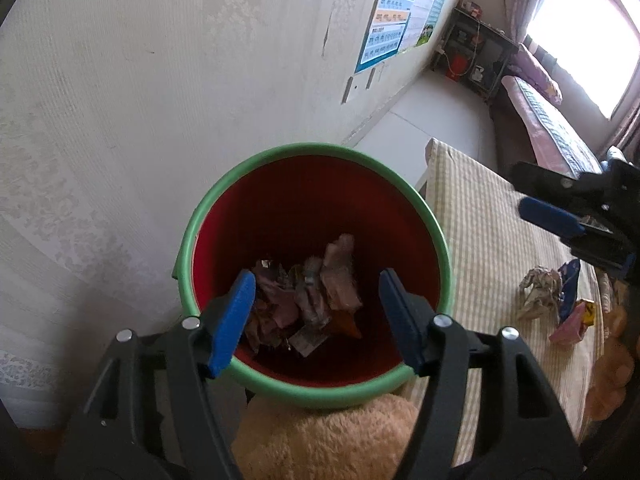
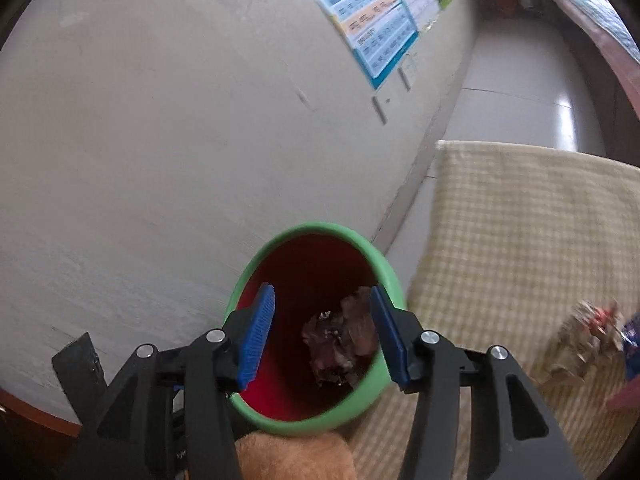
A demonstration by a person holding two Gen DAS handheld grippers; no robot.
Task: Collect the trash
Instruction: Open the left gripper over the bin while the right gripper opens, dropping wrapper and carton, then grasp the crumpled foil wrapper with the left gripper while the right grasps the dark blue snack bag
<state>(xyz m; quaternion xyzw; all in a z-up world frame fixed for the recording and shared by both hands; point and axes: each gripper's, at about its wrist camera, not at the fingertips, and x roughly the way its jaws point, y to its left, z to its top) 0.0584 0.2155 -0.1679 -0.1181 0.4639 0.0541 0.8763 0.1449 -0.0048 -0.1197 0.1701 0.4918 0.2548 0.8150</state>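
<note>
Nearest the red plastic bucket with the green rim [image 1: 208, 204], a fuzzy tan plush cushion [image 1: 324, 440] is seen tucked right under it. Both the left gripper [image 1: 316, 316] and right gripper [image 2: 322, 334] are held above the bucket, fingers spread wide, nothing pinched. Crumpled wrappers [image 1: 308, 300] are piled inside. Beyond the bucket, more crumpled paper trash [image 1: 538, 292] is left on the yellow checked tablecloth [image 1: 480, 240].

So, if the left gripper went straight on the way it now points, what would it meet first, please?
Most likely the pile of crumpled trash inside the red bin. The open left gripper points down into the bin's mouth with nothing between, though depth is hard to judge.
</note>
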